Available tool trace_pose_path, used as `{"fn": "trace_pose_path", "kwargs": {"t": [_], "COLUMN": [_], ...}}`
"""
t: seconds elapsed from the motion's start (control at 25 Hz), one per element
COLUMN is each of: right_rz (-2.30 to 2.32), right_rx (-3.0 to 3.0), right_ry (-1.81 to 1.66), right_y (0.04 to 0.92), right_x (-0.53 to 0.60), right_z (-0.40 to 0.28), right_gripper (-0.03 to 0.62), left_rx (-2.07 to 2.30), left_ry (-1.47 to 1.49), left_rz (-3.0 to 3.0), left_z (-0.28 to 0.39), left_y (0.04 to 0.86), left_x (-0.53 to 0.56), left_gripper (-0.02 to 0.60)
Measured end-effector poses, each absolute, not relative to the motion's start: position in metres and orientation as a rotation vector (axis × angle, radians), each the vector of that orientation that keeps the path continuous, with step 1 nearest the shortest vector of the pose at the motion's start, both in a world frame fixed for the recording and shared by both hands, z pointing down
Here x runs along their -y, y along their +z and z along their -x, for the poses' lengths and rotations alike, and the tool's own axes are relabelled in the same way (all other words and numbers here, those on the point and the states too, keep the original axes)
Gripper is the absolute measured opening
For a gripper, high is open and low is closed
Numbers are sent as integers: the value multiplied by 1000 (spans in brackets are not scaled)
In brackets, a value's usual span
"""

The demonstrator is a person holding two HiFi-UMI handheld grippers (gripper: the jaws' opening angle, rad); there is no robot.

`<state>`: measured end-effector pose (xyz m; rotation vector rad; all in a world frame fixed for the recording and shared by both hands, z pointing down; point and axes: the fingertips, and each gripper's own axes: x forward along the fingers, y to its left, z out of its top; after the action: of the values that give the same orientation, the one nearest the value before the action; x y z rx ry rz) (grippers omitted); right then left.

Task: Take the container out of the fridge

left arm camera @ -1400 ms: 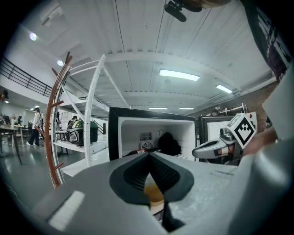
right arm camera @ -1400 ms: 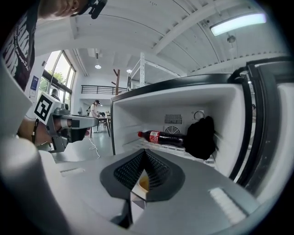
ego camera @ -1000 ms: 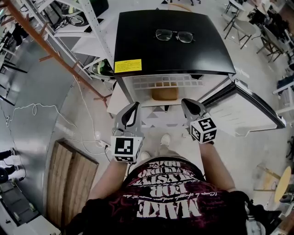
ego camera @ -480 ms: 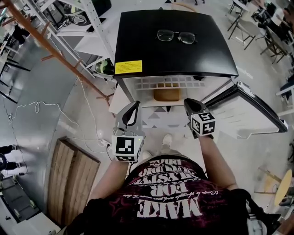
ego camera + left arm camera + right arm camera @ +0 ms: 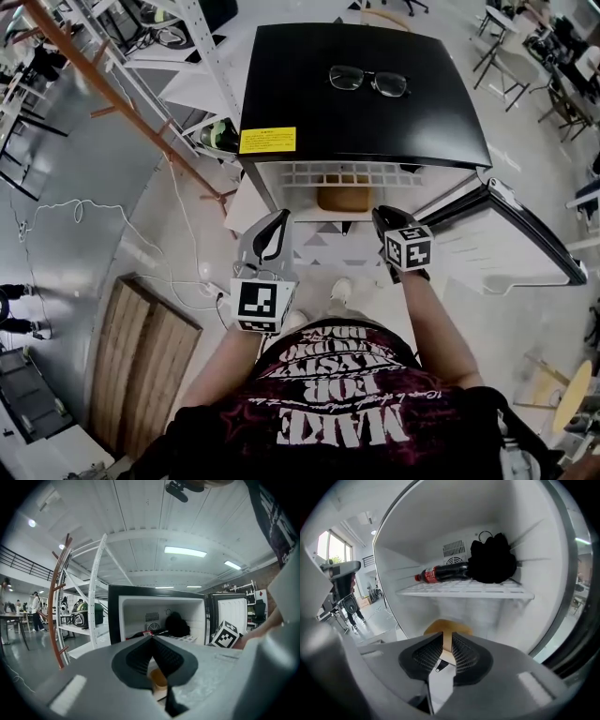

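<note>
A small black-topped fridge (image 5: 356,112) stands open, its door (image 5: 511,246) swung out to the right. A tan round container (image 5: 343,198) sits on the lower level, under the white wire shelf (image 5: 464,588). My right gripper (image 5: 384,218) points down at the container (image 5: 447,626) from just outside the fridge mouth. Its jaws have just been opening and show a narrow gap with nothing between them. My left gripper (image 5: 278,220) hangs level at the left of the opening, shut and empty; the container (image 5: 158,679) shows below its tips (image 5: 151,639).
On the upper shelf lie a red-labelled cola bottle (image 5: 440,572) and a black bag (image 5: 492,559). Glasses (image 5: 367,80) rest on the fridge top. A metal rack (image 5: 169,56) stands at the left, with a wooden pallet (image 5: 141,366) and cables on the floor.
My right gripper has dropped and moved in toward the fridge's lower compartment. The left gripper has stayed where it was.
</note>
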<state>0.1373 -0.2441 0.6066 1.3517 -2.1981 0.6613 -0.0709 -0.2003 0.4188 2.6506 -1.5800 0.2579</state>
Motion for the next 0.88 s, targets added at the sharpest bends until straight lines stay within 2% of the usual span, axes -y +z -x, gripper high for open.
{"fn": "trace_pose_path", "kwargs": {"t": [0.4, 0.88], "right_rz": [-1349, -1359], "right_rx": [2095, 2018], "right_ry": [742, 848], "right_y": [645, 674], "right_x": [256, 270], "right_z": [-143, -151], "right_gripper": [124, 143], "left_rx": [1618, 1610], "left_ry": [271, 290], "left_rz": [-2627, -2633], "left_z": [86, 85], "left_y": [417, 418], "left_x": [199, 197], "left_gripper": [2, 2]}}
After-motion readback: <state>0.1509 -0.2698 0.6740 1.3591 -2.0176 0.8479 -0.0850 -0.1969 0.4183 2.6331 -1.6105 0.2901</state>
